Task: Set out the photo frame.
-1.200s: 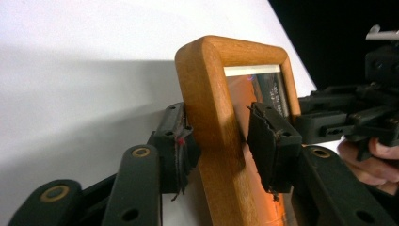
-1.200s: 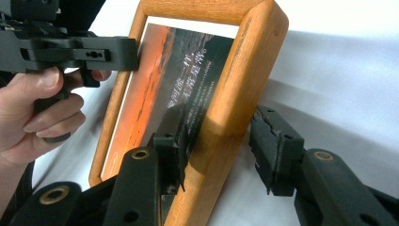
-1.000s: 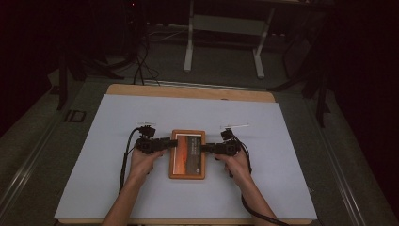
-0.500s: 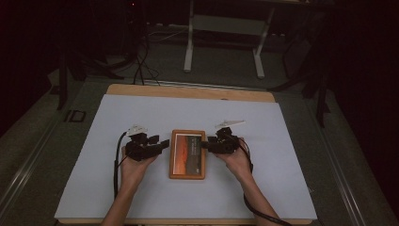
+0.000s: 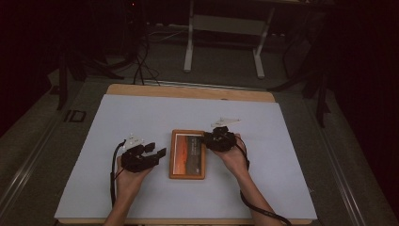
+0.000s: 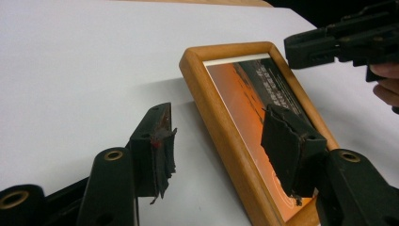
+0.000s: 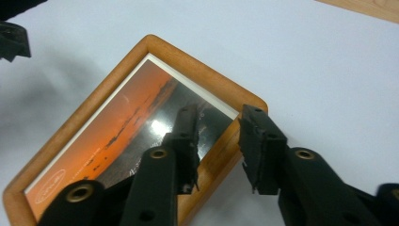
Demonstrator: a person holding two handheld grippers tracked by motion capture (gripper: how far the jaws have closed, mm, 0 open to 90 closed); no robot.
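Note:
A wooden picture frame [image 5: 187,154] holding an orange sunset print lies flat in the middle of the white mat. My left gripper [image 5: 159,154] hovers just left of it, open. In the left gripper view the left gripper [image 6: 221,127] has its jaws wide apart, with the frame [image 6: 244,89] and its near wooden rail seen between them. My right gripper [image 5: 207,140] is at the frame's far right corner. In the right gripper view the right gripper [image 7: 219,125] is open and straddles the frame [image 7: 117,117] at its right rail, one jaw over the glass and one outside.
The white mat [image 5: 117,122] covers a wooden table [image 5: 188,92]. Beyond it stand white table legs [image 5: 189,47] and cables on a dark floor. The right gripper [image 6: 343,42] appears across the frame in the left gripper view.
My left gripper has pulled back left and toward the person, away from the frame's side. My right gripper stays at the frame's right edge, near its far corner.

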